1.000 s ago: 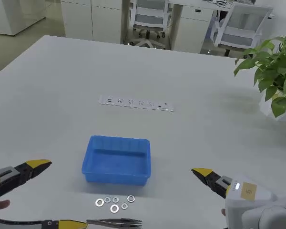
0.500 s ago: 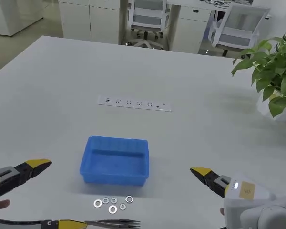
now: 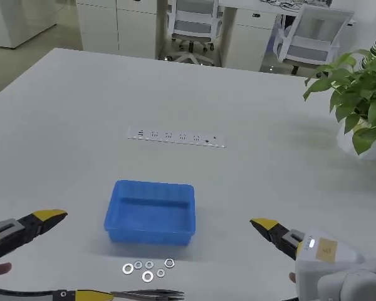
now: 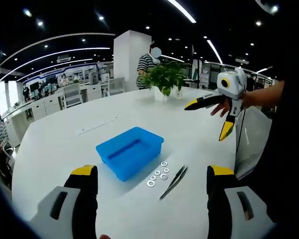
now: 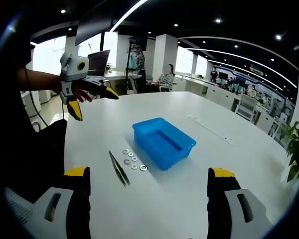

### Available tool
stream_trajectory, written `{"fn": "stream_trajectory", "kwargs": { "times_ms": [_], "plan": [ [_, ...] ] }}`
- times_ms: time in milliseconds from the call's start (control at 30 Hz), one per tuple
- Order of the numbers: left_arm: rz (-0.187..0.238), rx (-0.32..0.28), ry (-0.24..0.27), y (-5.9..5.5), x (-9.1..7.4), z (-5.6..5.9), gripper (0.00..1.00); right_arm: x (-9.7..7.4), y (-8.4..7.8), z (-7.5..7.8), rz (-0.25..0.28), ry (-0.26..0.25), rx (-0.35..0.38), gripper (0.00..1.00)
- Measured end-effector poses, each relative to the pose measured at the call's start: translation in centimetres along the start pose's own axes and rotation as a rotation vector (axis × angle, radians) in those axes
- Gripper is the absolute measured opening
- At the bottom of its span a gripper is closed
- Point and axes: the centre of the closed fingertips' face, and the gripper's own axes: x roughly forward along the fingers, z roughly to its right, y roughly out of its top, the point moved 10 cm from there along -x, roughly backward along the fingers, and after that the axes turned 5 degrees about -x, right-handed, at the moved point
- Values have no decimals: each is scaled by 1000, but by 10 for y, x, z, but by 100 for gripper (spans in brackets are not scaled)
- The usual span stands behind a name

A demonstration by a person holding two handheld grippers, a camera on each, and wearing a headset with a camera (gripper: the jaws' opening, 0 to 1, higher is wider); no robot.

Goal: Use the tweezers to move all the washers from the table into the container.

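The left gripper [image 4: 152,170] has its two yellow-tipped jaws spread wide apart and released, rising at the bottom of the left gripper view. The right gripper [image 5: 149,173] is open just as wide in its own view. Between both pairs of jaws, further off, lies a small cluster of silver washers [image 3: 147,268], flat on the white table [image 3: 238,100] and low in the centre of the head view. Just below them, at the bottom edge of that view, the tweezers [image 3: 147,293] lie flat, touched by neither gripper. Just above the washers sits a blue rectangular container [image 3: 153,185], near the frame's centre. Higher up, a white power strip [image 3: 175,137] lies across the table. A green potted plant [image 3: 357,94] fills the right edge, and office chairs [image 3: 197,25] stand beyond the table at the top.
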Motion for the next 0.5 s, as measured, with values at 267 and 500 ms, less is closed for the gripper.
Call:
{"fn": "stream_trajectory", "kwargs": {
  "times_ms": [267,500],
  "plan": [
    [1,2,-4,1,1,0,97,-1,0,0,-1,0,-1,99],
    [-1,1,-8,0,1,1,96,-1,-1,1,-1,0,-1,99]
  ]
}}
